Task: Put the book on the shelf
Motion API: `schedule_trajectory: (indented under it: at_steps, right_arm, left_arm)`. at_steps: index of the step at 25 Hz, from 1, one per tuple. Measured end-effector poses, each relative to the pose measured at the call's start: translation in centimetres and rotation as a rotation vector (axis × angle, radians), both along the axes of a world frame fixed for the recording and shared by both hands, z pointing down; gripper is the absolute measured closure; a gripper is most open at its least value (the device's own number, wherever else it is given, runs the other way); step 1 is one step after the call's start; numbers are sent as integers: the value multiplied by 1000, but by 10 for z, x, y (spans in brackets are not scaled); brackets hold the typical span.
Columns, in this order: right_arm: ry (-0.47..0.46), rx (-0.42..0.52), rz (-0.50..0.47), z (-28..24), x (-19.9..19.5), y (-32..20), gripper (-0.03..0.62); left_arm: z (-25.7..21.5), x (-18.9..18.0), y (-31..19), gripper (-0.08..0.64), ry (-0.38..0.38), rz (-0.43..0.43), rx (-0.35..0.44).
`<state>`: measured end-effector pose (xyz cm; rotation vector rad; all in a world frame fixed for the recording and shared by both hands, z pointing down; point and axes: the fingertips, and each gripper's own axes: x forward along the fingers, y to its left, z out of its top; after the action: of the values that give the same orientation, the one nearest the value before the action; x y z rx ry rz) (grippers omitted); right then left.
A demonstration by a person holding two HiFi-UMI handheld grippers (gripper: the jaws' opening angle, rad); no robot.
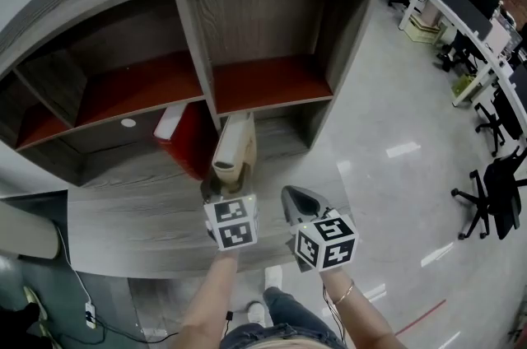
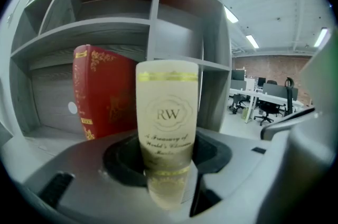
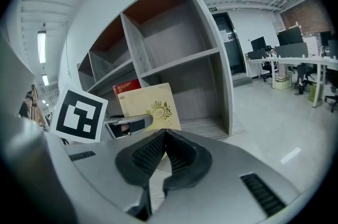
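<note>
A cream book (image 1: 235, 143) with gold "RW" lettering on its spine (image 2: 168, 112) stands upright in my left gripper (image 1: 226, 174), which is shut on its lower spine (image 2: 168, 167). It hovers at the front of the grey shelf unit (image 1: 193, 34), near the lower divider. A red book (image 1: 191, 137) leans inside the lower compartment just left of it, also seen behind the cream book (image 2: 108, 93). My right gripper (image 1: 294, 197) hangs to the right, shut with nothing in it (image 3: 162, 136); its view shows the cream book's cover (image 3: 150, 108) and the red book (image 3: 127, 87).
The shelf unit (image 3: 200, 54) has open compartments above and to the right. Office desks with monitors (image 1: 473, 6) and a black chair (image 1: 490, 203) stand on the glossy floor at right. A cable and socket (image 1: 89, 310) lie at lower left.
</note>
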<state>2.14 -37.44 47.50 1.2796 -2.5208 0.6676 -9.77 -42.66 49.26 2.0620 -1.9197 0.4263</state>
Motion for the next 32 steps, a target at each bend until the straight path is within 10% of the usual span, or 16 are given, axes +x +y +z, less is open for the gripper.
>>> schedule_trajectory:
  at_steps: [32]
  right_arm:
    - [30, -47, 15, 23, 10, -42, 583]
  left_arm:
    - [11, 23, -76, 339, -23, 19, 40]
